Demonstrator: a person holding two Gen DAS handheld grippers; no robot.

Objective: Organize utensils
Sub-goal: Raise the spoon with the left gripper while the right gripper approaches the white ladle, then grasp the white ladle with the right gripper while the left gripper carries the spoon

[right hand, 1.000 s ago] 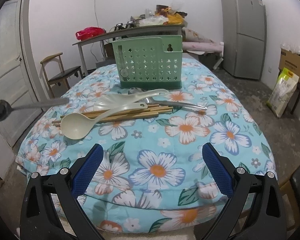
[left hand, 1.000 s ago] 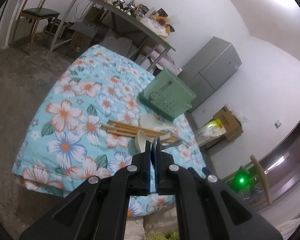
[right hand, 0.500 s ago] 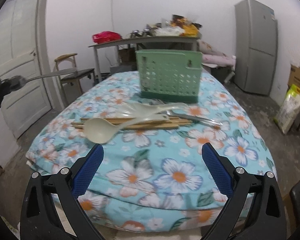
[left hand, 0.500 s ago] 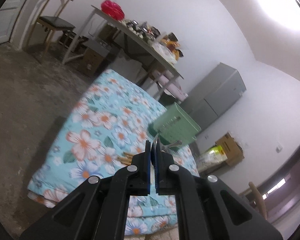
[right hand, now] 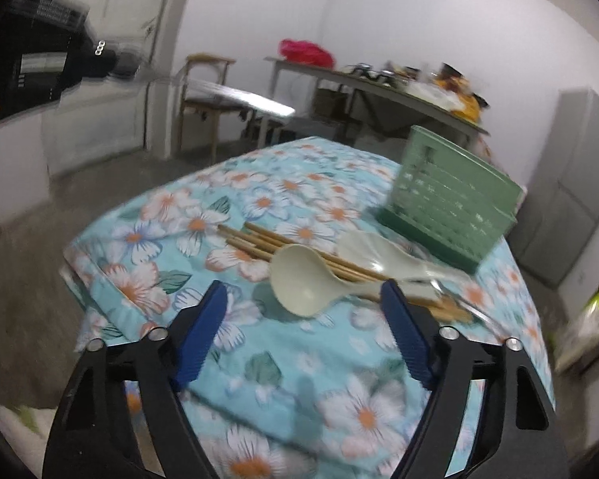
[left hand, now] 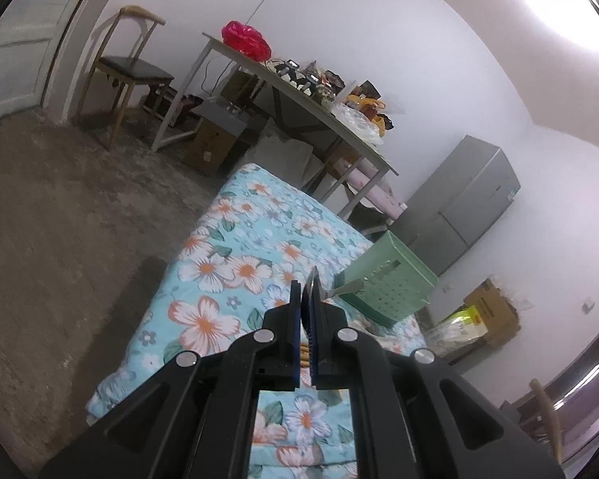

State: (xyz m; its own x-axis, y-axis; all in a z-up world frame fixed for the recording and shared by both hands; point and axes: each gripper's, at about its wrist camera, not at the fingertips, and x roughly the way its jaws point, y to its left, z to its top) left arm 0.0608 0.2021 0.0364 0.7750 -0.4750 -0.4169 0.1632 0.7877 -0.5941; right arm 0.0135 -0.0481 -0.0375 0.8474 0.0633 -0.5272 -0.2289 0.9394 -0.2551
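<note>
Floral bedding [right hand: 299,363] in turquoise covers the worktop, and every utensil sits on it in front of a white-walled room with a wooden chair [left hand: 129,68], a cluttered side table [left hand: 299,103] and a grey fridge [left hand: 463,203]. Over on the left gripper [left hand: 306,319], the blue fingers [left hand: 295,319] are clenched on a thin metal utensil [left hand: 345,288]; its flat silver end pokes out just right of the fingertips and points toward the green basket [left hand: 387,279], which stands ahead and to the right of them. From the right wrist camera that same utensil shows as a blurred silver streak up at the far left, well apart from the pile. Now the right gripper [right hand: 303,307]: fingers [right hand: 201,331] spread wide, released, nothing between them, hovering above the cloth. Just ahead, in the gap between the fingers, lies the cream ladle [right hand: 303,283], bowl facing up, its handle running toward the right finger. Behind it sits a bundle of wooden chopsticks [right hand: 255,239], with a pale rice paddle [right hand: 373,253] resting across them. Beyond the right fingertip stands the basket again, upright.
</note>
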